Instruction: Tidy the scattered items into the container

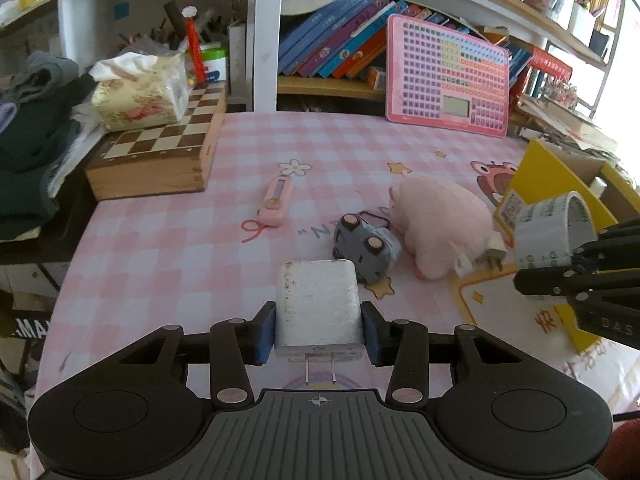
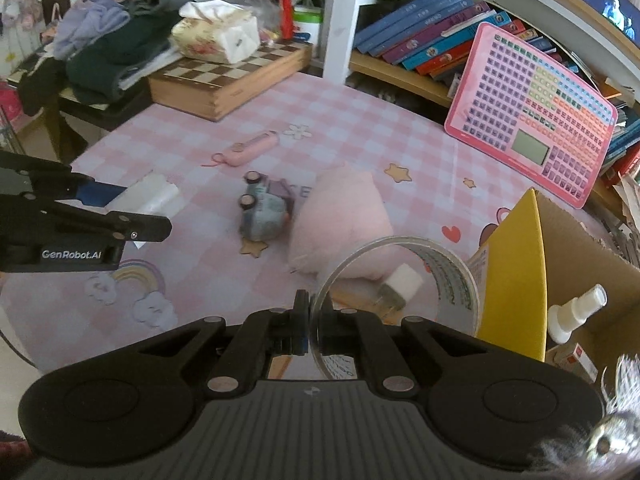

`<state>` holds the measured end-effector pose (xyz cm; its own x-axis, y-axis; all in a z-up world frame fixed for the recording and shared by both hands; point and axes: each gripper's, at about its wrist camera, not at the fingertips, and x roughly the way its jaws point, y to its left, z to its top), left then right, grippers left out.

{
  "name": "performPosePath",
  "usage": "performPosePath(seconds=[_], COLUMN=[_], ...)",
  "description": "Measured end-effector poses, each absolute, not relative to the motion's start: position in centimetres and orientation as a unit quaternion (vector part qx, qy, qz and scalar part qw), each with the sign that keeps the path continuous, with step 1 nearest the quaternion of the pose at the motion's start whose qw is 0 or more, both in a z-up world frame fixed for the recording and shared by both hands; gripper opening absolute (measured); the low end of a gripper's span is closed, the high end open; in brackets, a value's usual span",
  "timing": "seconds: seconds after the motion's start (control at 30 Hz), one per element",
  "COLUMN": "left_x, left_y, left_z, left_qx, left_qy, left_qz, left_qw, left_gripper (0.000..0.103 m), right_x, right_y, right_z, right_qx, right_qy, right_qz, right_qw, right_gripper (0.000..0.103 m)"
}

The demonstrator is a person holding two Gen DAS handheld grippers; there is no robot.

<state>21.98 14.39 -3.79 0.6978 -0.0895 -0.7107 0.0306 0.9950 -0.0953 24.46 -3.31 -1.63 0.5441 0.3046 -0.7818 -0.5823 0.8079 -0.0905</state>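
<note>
Left hand-held gripper (image 1: 319,330) clamped on a white charger (image 1: 318,304), prongs toward the camera; right hand-held gripper (image 2: 315,326) pinched together on the wall of a tape roll (image 2: 404,280), at 3 o'clock in the left view; yellow cardboard box (image 2: 520,272) at 3 o'clock of the roll; plush pig (image 1: 438,224), toy car (image 1: 366,246) and pink knife (image 1: 277,202) lie on the tabletop (image 1: 160,240). Good practice: carry each item clear over the box flap, then release low inside, one hand at a time.

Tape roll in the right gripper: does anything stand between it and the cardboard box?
Nothing visible does. The tape roll, pinched by its wall in the right gripper, hangs beside the box's yellow flap; the open box lies just right of it.
</note>
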Motion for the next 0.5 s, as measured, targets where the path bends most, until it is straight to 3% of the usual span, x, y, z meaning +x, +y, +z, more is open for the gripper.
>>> performPosePath(seconds=[0.5], left_x=[14.2], left_y=[13.9], left_z=[-1.5], left_qx=[-0.086], left_qy=[0.381], left_qz=[-0.072], left_qw=[0.918], left_gripper=[0.042], right_x=[17.6], right_y=[-4.1], right_z=[0.3], right_qx=[-0.148], right_qy=[0.401], right_qz=[0.29], right_qw=[0.857], right_gripper=[0.004])
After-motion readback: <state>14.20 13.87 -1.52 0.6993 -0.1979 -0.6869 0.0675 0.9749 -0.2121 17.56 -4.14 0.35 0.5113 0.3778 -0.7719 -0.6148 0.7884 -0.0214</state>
